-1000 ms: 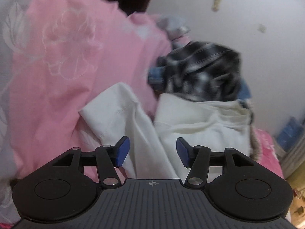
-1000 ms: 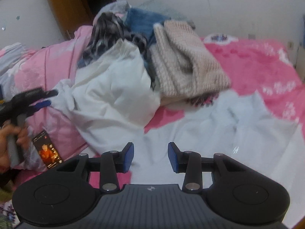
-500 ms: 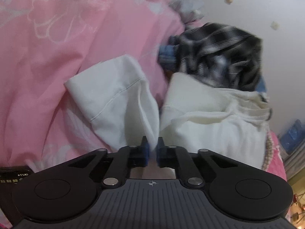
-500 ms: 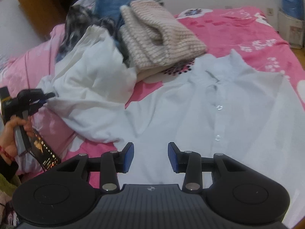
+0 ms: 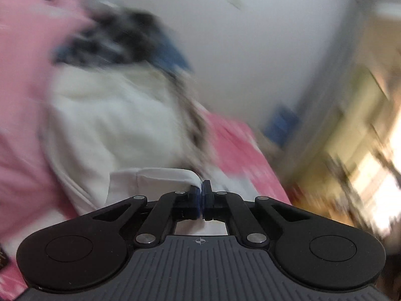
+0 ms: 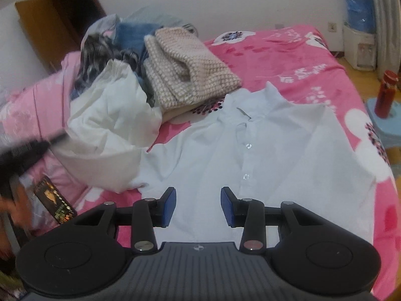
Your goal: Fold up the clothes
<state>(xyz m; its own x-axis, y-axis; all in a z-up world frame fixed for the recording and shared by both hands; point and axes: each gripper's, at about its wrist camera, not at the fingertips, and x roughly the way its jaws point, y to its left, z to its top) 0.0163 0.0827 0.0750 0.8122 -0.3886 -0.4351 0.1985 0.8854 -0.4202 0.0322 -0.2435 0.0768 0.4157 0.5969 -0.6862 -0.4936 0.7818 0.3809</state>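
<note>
While the left tool point(image 5: 201, 195) was clamped on the white shirt's point(image 6: 263, 155) limp, light cuff point(image 5: 170, 178), the right tool point(image 6: 198, 207) stood half-open, empty

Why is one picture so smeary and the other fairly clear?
Left wrist view: motion blur smears the clothes pile and room; only the left gripper looks sharp. Right wrist view: the white shirt is crisp, with fisheye bending at the edges.

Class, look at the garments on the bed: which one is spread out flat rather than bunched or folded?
The pale buttoned shirt, lying flat with collar and buttons showing; the white garment is bunched and the knitted sweater folded.
</note>
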